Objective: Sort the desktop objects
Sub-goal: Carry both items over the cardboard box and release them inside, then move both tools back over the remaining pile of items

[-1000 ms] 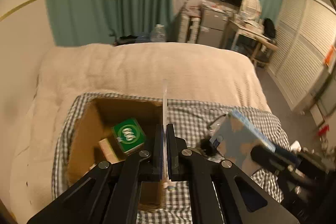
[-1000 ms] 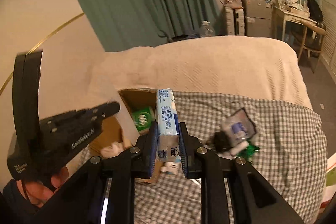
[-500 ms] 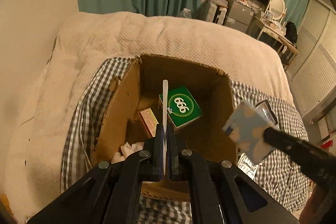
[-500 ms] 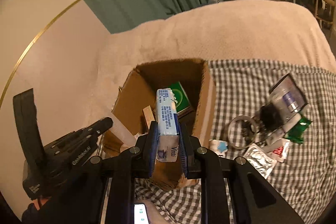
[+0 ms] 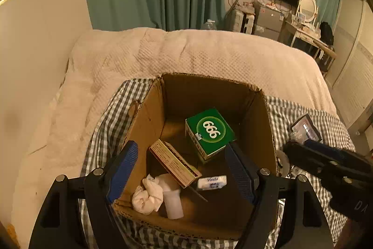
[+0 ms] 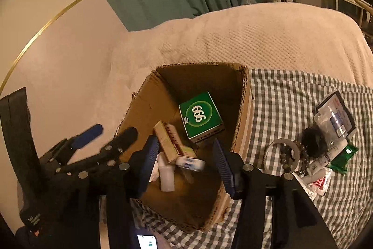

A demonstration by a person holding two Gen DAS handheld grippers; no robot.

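An open cardboard box [image 5: 144, 113] [image 6: 242, 109] sits on a checked cloth on the bed. Inside lie a green "666" box [image 5: 209, 132] [image 6: 200, 116], a tan carton [image 5: 174, 162] [image 6: 170, 144], a blue-and-white packet [image 5: 212, 182] [image 6: 190, 163], a white vial [image 5: 172, 200] [image 6: 166, 181], a thin stick [image 5: 198, 193] and crumpled tissue [image 5: 146, 197]. My left gripper [image 5: 181, 172] is open and empty above the box. My right gripper [image 6: 186, 165] is open and empty above the box too.
Loose items lie on the checked cloth [image 6: 291, 109] right of the box: a clear packaged item [image 6: 333, 116], a black object [image 6: 312, 139], a bead bracelet [image 6: 286, 155], a green sachet [image 6: 342, 156], small packets [image 6: 319, 179]. Beige bedding [image 5: 186, 55] lies beyond. A wall is left.
Both grippers have opened over the box. The left let go of the thin stick and the right let go of the blue-and-white packet; both now lie inside the box.
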